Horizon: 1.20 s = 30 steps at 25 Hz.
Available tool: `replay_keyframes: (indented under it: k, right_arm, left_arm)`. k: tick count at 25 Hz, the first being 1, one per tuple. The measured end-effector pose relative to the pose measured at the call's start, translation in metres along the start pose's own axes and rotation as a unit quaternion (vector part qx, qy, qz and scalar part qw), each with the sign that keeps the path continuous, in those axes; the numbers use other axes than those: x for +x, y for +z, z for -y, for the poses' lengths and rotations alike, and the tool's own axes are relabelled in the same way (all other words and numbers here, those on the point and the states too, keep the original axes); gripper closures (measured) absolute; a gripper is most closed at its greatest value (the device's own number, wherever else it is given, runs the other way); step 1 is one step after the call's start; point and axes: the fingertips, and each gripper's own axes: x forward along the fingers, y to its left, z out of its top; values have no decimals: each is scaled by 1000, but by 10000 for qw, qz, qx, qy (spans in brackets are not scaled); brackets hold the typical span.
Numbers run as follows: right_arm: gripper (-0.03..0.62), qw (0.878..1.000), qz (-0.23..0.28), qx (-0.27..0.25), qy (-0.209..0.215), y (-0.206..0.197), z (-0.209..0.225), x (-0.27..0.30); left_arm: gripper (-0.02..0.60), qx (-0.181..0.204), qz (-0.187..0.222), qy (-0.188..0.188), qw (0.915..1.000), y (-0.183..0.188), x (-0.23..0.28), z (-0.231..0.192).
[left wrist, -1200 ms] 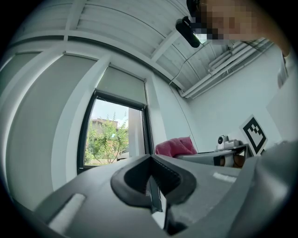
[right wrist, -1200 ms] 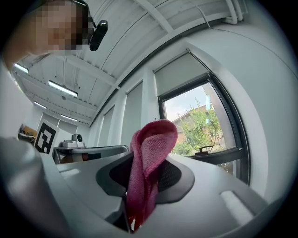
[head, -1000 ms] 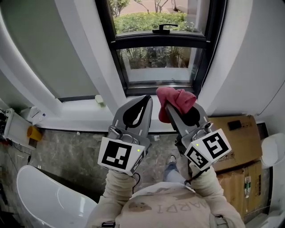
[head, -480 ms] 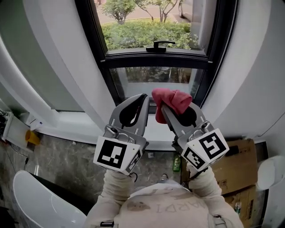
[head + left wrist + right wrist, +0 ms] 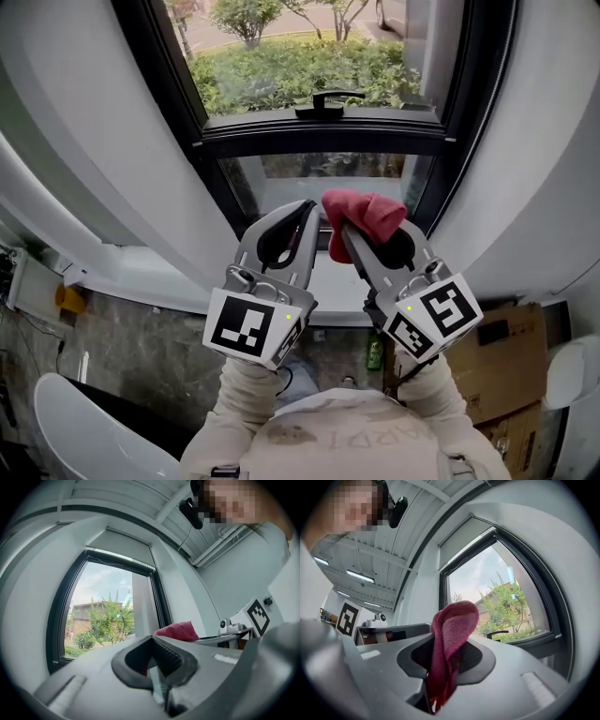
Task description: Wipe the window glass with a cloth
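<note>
A red cloth [image 5: 364,214] is bunched between the jaws of my right gripper [image 5: 352,230], which is shut on it; in the right gripper view the cloth [image 5: 452,639] stands up out of the jaws. My left gripper [image 5: 307,214] is just left of it, shut with nothing held. Both point at the black-framed window. The cloth lies over the lower glass pane [image 5: 281,183], and whether it touches the glass cannot be told. Above that pane is a bigger one [image 5: 281,66] with a black handle [image 5: 325,99]. From the left gripper view, the cloth [image 5: 178,631] shows beyond its jaws.
White wall panels flank the window on both sides. A white sill [image 5: 141,277] runs along the lower left. Below are a white tub [image 5: 84,431], cardboard boxes [image 5: 502,366] at right and a green bottle [image 5: 374,354] on the floor.
The window has come closer and fills more of the head view. Both grippers are now further up against the lower pane. The right gripper still holds the cloth.
</note>
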Motion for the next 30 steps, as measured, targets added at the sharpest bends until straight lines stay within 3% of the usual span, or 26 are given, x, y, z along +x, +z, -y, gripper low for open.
replay_keyframes:
  k: [20,25,30]
  right_arm:
    - [471,9986,-60,-96,-519,-35,33,221]
    - [471,9963,-64,-221,-829,-36,39,254]
    - [471,9944,-143,-293,-1003,-38,51,274]
  left_arm:
    - [581,-153,75,-401,9991,-41,80,-213]
    - [581,-216,369,-729,9964,-46,95,-241]
    - [581,-453,383,-872,9944,-56,114,-259]
